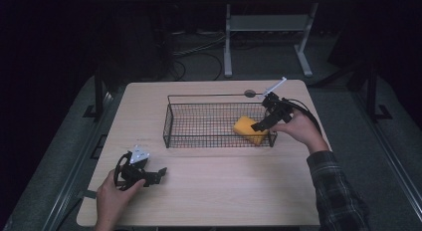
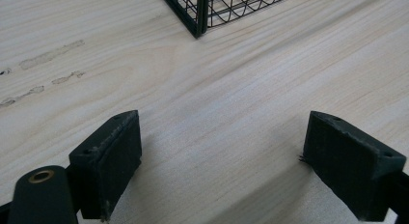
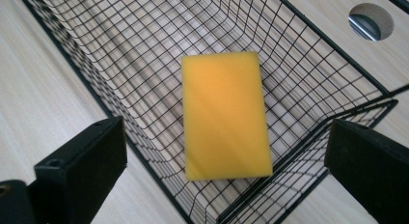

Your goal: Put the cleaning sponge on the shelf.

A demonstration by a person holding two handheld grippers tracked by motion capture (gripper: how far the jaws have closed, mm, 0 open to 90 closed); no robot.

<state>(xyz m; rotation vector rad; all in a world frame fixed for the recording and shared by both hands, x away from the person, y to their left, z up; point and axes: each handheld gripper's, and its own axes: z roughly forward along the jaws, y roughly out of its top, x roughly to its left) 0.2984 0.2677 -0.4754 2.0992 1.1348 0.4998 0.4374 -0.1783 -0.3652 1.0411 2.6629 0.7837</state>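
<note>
Looking down past the right gripper, the yellow sponge lies flat in the wire basket right below its wide-open, empty jaws, long axis running straight away. Left gripper sits open, well apart.

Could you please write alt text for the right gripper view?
A yellow sponge lies flat on the floor of a black wire basket standing on a pale wooden table. The right gripper hovers above it, black jaws wide open and holding nothing.
</note>
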